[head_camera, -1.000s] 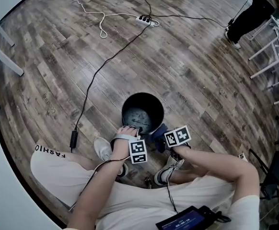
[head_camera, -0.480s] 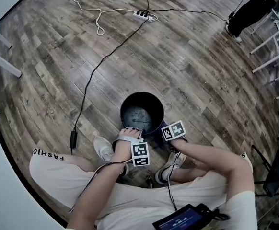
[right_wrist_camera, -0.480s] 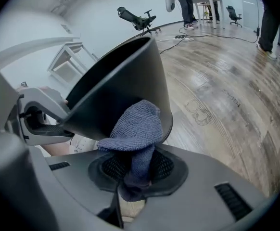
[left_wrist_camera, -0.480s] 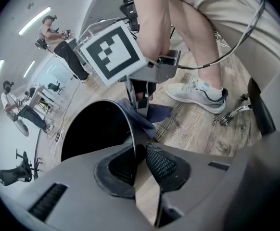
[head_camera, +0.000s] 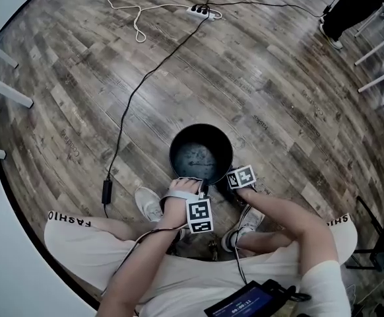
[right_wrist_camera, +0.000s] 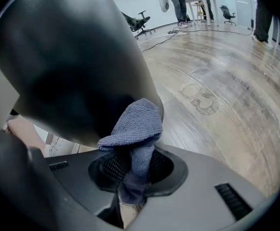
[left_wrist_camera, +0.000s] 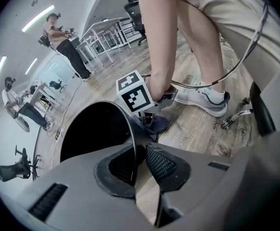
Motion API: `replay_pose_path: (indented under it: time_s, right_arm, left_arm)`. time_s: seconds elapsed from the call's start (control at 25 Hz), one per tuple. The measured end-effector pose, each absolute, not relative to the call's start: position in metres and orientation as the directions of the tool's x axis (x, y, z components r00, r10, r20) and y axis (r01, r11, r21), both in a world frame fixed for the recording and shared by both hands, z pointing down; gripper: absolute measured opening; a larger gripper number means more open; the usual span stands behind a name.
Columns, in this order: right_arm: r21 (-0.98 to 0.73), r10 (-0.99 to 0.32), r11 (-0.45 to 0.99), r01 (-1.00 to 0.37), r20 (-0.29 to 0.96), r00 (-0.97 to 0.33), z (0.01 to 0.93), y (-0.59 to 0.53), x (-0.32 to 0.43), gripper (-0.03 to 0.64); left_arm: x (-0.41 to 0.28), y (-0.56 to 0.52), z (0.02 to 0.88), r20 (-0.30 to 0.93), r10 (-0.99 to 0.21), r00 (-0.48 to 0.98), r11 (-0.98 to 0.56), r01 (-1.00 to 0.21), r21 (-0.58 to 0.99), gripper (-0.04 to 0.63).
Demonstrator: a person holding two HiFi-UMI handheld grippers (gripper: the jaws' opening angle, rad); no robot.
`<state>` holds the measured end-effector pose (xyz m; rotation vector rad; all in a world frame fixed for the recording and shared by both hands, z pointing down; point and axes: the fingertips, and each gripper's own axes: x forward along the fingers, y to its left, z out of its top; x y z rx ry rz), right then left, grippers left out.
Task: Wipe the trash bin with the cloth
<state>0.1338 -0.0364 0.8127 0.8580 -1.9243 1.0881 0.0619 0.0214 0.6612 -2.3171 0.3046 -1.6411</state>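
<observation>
The black round trash bin point(head_camera: 226, 140) stands on the wooden floor between the person's feet. My left gripper point(head_camera: 191, 179) sits over its near rim. In the left gripper view one jaw is inside the bin point(left_wrist_camera: 96, 129) and one outside. My left gripper point(left_wrist_camera: 140, 160) has just been closing its jaws, and they now pinch the thin rim. My right gripper point(right_wrist_camera: 133, 165) is shut on a blue cloth point(right_wrist_camera: 139, 121) whose bunched end lies against the bin's outer wall point(right_wrist_camera: 72, 57). The cloth point(left_wrist_camera: 152, 124) also shows low beside the bin in the left gripper view.
A black cable point(head_camera: 132, 98) runs from a power strip point(head_camera: 202, 10) across the floor left of the bin. The person's shoes point(head_camera: 149, 203) flank the bin closely. A dark device point(head_camera: 245, 302) lies on the lap. White frame legs point(head_camera: 7, 91) stand at far left.
My right gripper has sunk with the cloth down along the bin's near right side. The left hand has stayed at the near rim.
</observation>
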Motion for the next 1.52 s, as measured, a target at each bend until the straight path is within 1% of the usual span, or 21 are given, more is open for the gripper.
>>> replay_pose_path:
  time_s: [0.2, 0.36, 0.52, 0.64, 0.8, 0.84, 1.04, 1.32, 1.44, 1.52]
  right_arm:
    - [-0.388, -0.187, 0.384, -0.838, 0.856, -0.482, 0.855, -0.038, 0.139, 0.084]
    - [-0.388, -0.239, 0.338, -0.858, 0.846, -0.477, 0.866, -0.045, 0.144, 0.084]
    - [-0.392, -0.197, 0.342, -0.854, 0.859, -0.473, 0.858, -0.042, 0.142, 0.084]
    - [-0.39, -0.167, 0.324, -0.862, 0.873, -0.458, 0.839, -0.031, 0.144, 0.084]
    - [-0.42, -0.131, 0.325, -0.848, 0.868, -0.48, 0.801, -0.007, 0.139, 0.084]
    - [-0.422, -0.127, 0.333, -0.843, 0.866, -0.484, 0.791, -0.002, 0.139, 0.084]
    - [-0.415, -0.131, 0.356, -0.837, 0.865, -0.484, 0.74, 0.014, 0.143, 0.084]
    - [-0.46, -0.189, 0.35, -0.816, 0.818, -0.542, 0.666, 0.008, 0.132, 0.084]
    - [-0.468, -0.211, 0.356, -0.809, 0.803, -0.557, 0.649, 0.0, 0.124, 0.084]
    - [-0.46, -0.223, 0.365, -0.81, 0.801, -0.556, 0.646, -0.007, 0.121, 0.084]
  left_arm:
    - [0.067, 0.019, 0.661, 0.88, -0.343, 0.329, -0.934, -0.02, -0.357, 0.074]
    - [0.068, 0.015, 0.66, 0.876, -0.357, 0.324, -0.93, -0.042, -0.364, 0.074]
    - [0.069, 0.015, 0.66, 0.877, -0.36, 0.319, -0.93, -0.045, -0.365, 0.075]
    - [0.071, 0.017, 0.661, 0.874, -0.363, 0.323, -0.928, -0.043, -0.37, 0.075]
    - [0.066, 0.019, 0.661, 0.877, -0.349, 0.33, -0.933, -0.032, -0.359, 0.115]
    - [0.064, 0.018, 0.661, 0.876, -0.353, 0.327, -0.931, -0.027, -0.365, 0.137]
    - [0.051, 0.01, 0.658, 0.885, -0.341, 0.316, -0.936, -0.03, -0.35, 0.163]
    - [0.039, 0.01, 0.666, 0.893, -0.338, 0.297, -0.938, -0.026, -0.346, 0.161]
    - [0.04, 0.015, 0.668, 0.899, -0.333, 0.284, -0.936, 0.017, -0.352, 0.123]
    - [0.042, 0.018, 0.669, 0.9, -0.331, 0.284, -0.934, 0.034, -0.355, 0.112]
